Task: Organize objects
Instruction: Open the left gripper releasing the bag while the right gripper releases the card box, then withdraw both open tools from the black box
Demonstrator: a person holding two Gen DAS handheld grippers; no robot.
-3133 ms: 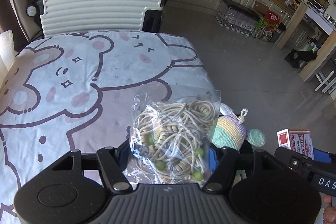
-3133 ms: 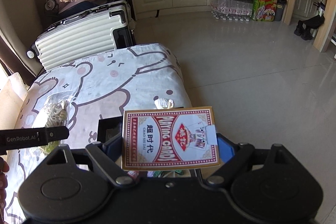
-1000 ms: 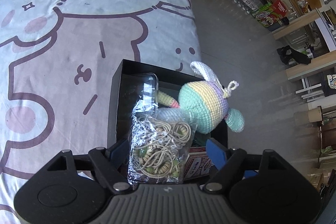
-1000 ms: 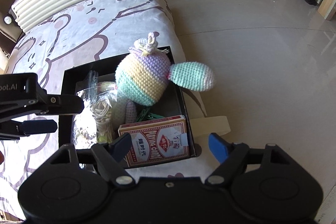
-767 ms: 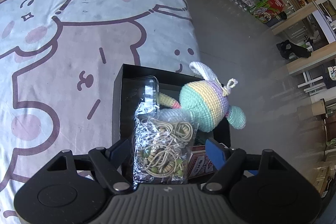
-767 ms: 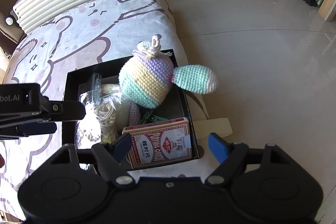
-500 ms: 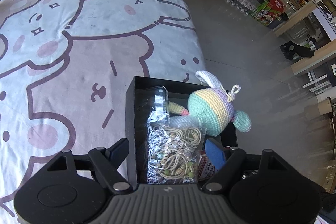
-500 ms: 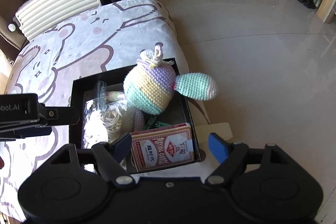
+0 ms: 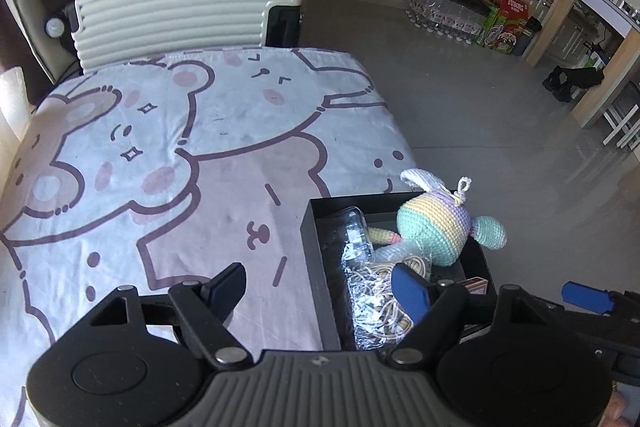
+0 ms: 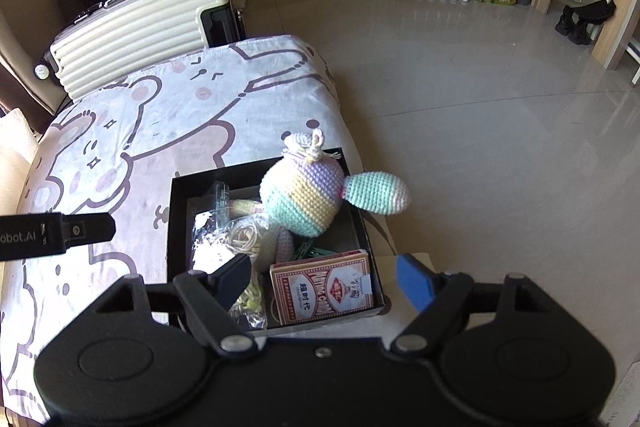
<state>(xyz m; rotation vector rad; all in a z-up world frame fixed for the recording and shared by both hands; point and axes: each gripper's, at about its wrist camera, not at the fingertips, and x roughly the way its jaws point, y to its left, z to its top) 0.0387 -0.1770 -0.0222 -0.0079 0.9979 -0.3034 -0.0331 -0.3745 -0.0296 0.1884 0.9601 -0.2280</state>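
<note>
- The bear-print blanket [image 9: 168, 155] had lots of bare room on its left side, and a cream suitcase [image 9: 180, 7] stood at the far edge.
- A black box [image 10: 176, 223] sat at the blanket's right edge, next to the grey floor [image 10: 480, 115].
- In the box were a crochet toy [image 10: 304, 195], a plastic bag of cord [image 9: 372, 291] and a pack of playing cards [image 10: 324, 287].
- The left gripper [image 9: 320, 287] was wide apart and held nothing.
- The right gripper [image 10: 324, 277] was wide apart too, over the cards.
</note>
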